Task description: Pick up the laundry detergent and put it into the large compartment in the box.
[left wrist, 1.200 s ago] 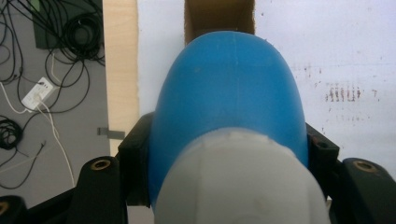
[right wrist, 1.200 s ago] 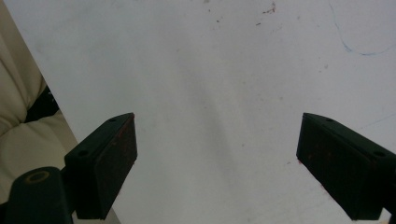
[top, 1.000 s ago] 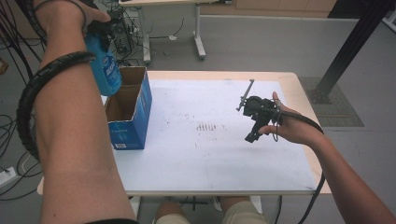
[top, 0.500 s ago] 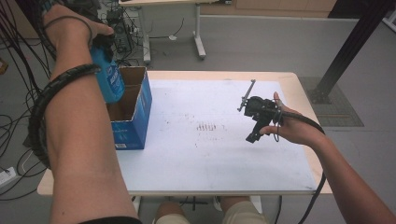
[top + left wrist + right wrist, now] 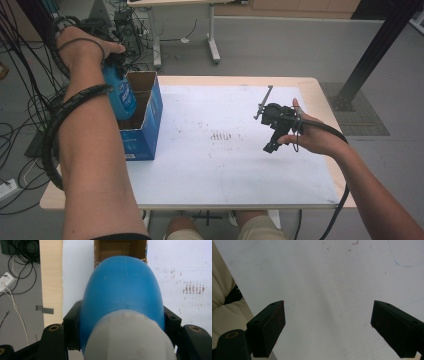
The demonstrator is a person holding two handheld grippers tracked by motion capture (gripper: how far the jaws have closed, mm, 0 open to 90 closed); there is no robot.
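Note:
A blue bottle (image 5: 120, 96) with a pale grey cap (image 5: 130, 340) hangs upright, its lower end dipping into the open top of a blue cardboard box (image 5: 146, 129) at the table's left edge. My left gripper (image 5: 114, 64) is shut on the bottle's upper part. In the left gripper view the black jaws of this gripper (image 5: 122, 322) press both sides of the bottle, and the box's brown inside (image 5: 120, 248) shows beyond it. My right gripper (image 5: 272, 142) hovers over the right half of the table. It (image 5: 328, 325) is open, jaws wide apart, with bare white surface between them.
The table has a white top (image 5: 225, 165) with small brown marks (image 5: 220, 135) near its middle and a wooden rim (image 5: 320, 100). Cables (image 5: 20, 115) hang and lie at the left. Another table's legs (image 5: 212, 35) stand behind, and a black post (image 5: 372, 50) rises at the right.
My left hand has lowered the blue bottle and shifted it slightly right, down into the box's opening. The right gripper has stayed in place, open.

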